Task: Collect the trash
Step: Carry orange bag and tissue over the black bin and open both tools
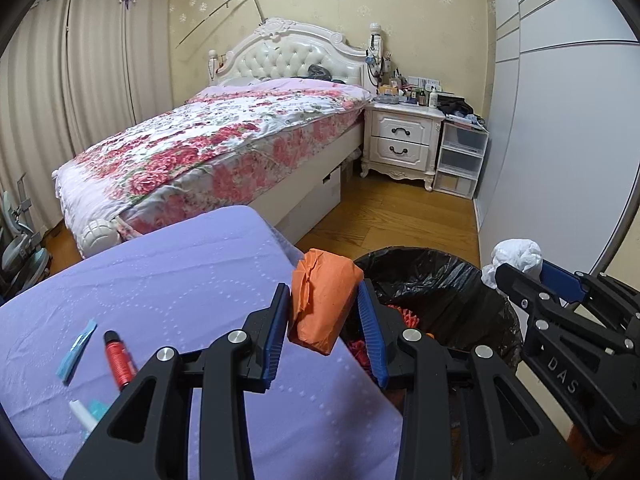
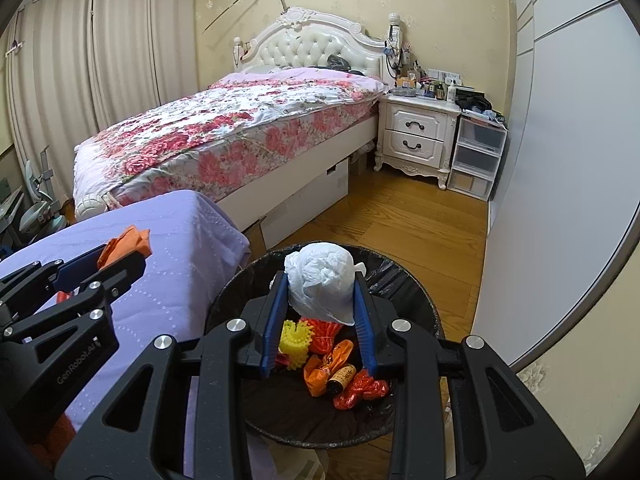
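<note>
**Both hands loaded at the bin**

Bedroom floorboards ran between a floral-covered bed (image 1: 224,148) and a lilac-covered surface (image 1: 180,272), with a black-lined trash bin (image 2: 416,292) standing just beside that surface. The right hand-held gripper (image 2: 320,292) was closed on a crumpled white plastic bag (image 2: 324,280), held over the bin's mouth. The left hand-held gripper (image 1: 324,304) pinched a folded orange wrapper (image 1: 322,300) at the surface's edge, near the bin rim but apparently not yet over it.

To do the drop well, each bundle should be centred above the opening before its jaws part, the left one carried further right first, and the 2 grippers kept from colliding.

Inside the bin lay a yellow ridged piece (image 2: 295,338), orange and red wrappers (image 2: 360,392) and a small dark bottle (image 2: 342,379). A red tube (image 1: 118,358) and a blue packet (image 1: 77,350) lay on the surface, probably awaiting collection.
</note>
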Demonstrator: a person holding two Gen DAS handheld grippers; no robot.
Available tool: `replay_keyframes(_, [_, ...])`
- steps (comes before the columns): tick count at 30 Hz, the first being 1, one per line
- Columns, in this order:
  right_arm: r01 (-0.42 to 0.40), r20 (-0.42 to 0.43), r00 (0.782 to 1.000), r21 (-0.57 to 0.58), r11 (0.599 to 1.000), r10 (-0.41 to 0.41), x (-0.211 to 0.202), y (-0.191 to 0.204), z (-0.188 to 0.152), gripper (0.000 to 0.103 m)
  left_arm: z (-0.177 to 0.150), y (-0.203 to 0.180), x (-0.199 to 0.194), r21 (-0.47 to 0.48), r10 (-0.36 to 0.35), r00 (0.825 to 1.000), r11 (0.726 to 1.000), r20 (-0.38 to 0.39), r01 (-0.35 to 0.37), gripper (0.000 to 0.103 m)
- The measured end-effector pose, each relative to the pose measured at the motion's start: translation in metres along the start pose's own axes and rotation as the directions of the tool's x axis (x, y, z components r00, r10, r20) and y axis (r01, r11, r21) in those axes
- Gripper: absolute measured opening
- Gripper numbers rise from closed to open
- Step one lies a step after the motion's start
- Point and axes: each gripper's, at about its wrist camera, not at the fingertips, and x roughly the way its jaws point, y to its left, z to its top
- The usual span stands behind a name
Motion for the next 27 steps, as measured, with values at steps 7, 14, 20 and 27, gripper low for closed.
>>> replay_keyframes(7, [0.013,-0.027,1.000,0.019,1.000,-0.013,0.021,-0.006,-0.002,0.031,0.006,-0.011,0.031,0.013,-0.005,0.999,1.000,-0.045,0.006,0.036])
replay_keyframes(14, [0.026,-0.057,0.998,0.047,0.999,-0.023,0.038,-0.018,-0.002,0.032,0.007,-0.021,0.048,0.019,-0.013,0.997,1.000,-0.081,0.015,0.036])
replay_keyframes(20, [0.031,-0.073,0.997,0.064,0.997,-0.026,0.046,-0.026,-0.003,0.035,0.005,-0.029,0.056,0.032,-0.013,0.995,0.999,-0.102,0.017,0.037])
replay_keyframes(27, [0.049,-0.069,0.997,0.081,0.996,-0.043,0.045,-0.034,-0.005,0.040,0.006,-0.026,0.055,0.011,-0.009,0.996,1.000,-0.091,0.011,0.068])
